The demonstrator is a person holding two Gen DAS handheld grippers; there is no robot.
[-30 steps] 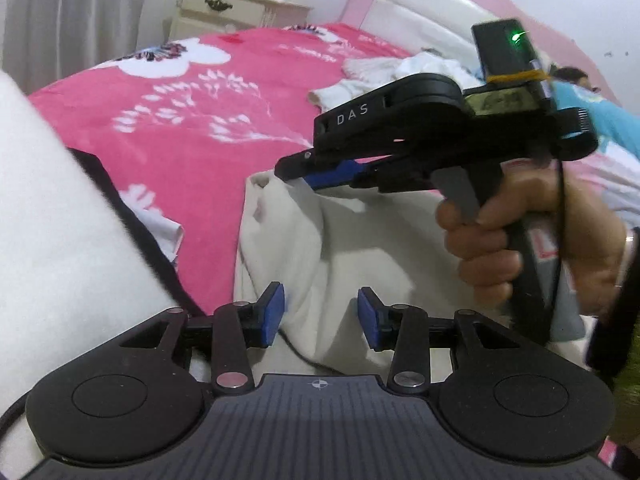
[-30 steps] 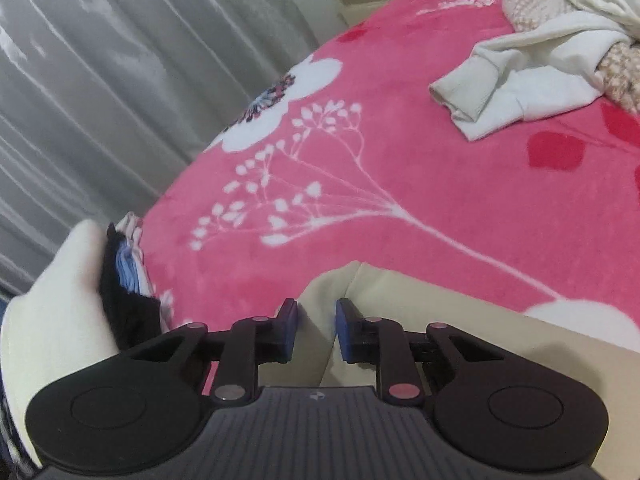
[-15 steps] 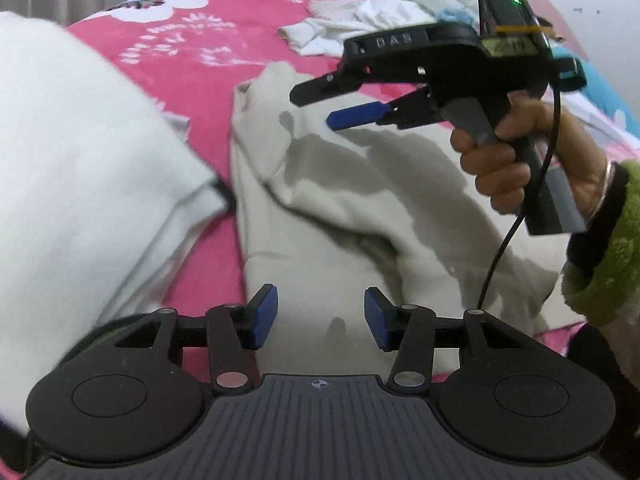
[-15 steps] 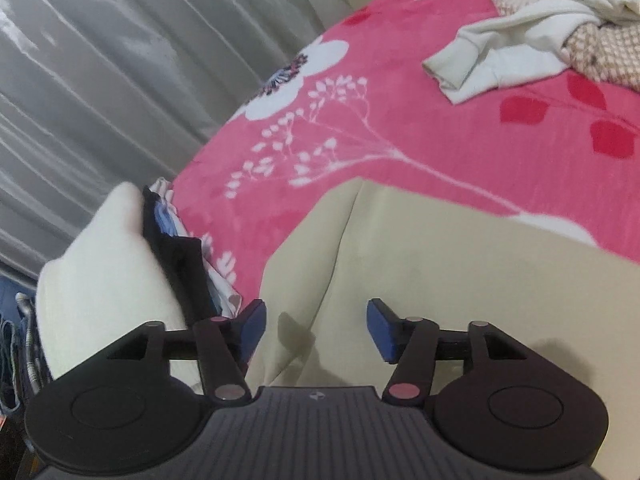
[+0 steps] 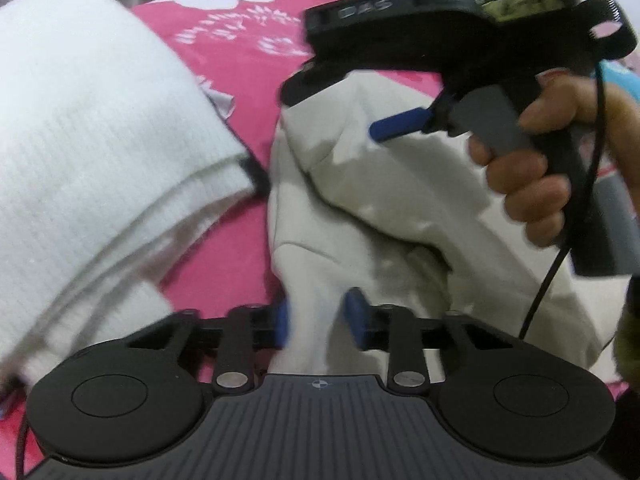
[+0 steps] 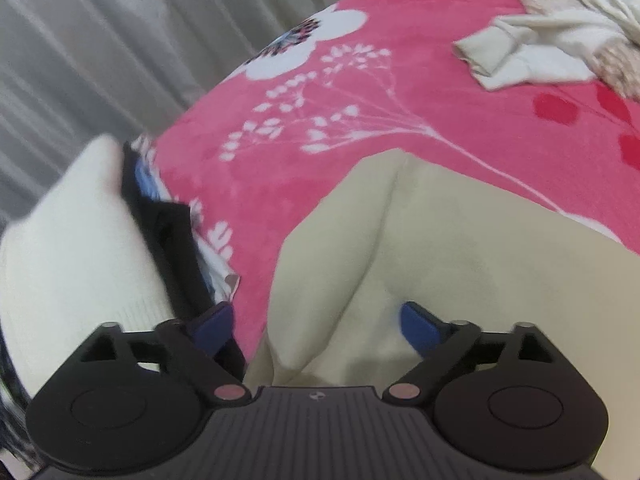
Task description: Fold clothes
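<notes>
Over the pink bedspread (image 6: 320,184), my left gripper (image 5: 316,320) was closing on blurred cream garment (image 5: 400,208) cloth while my right gripper (image 6: 316,320) was spreading, its far finger hidden.

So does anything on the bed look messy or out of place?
Yes: a loose heap of pale clothes lies crumpled at the far side of the pink blanket, unfolded. The cream garment in front is also rumpled.
</notes>
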